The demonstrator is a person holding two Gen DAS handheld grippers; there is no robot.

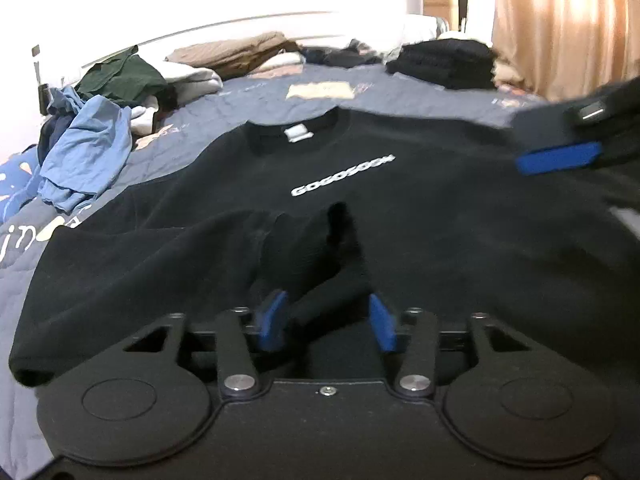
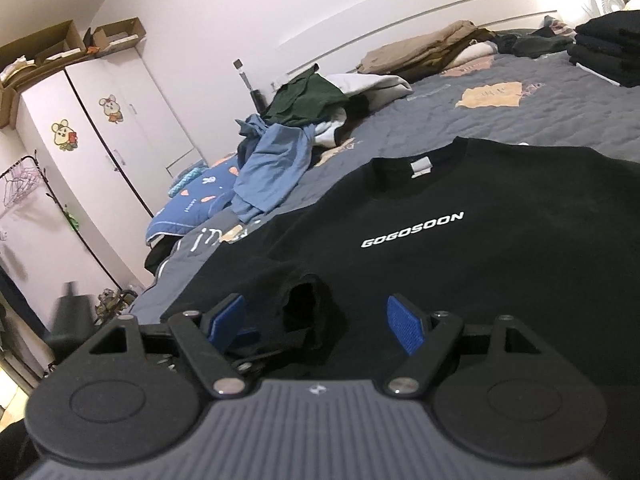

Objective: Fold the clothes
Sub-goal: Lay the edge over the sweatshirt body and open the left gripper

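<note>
Jaws wide — sleeve cuff [image 1: 320, 280] between (untouched).

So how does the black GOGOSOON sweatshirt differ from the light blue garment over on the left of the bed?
The black sweatshirt is spread flat with its white lettering facing up; the light blue garment is crumpled in a heap. The sweatshirt lies alone just in front of both grippers; the blue garment sits farther back, against a pile of other unfolded clothes. The sweatshirt carries printed text, the blue one shows none. Both rest on the grey quilt.
</note>
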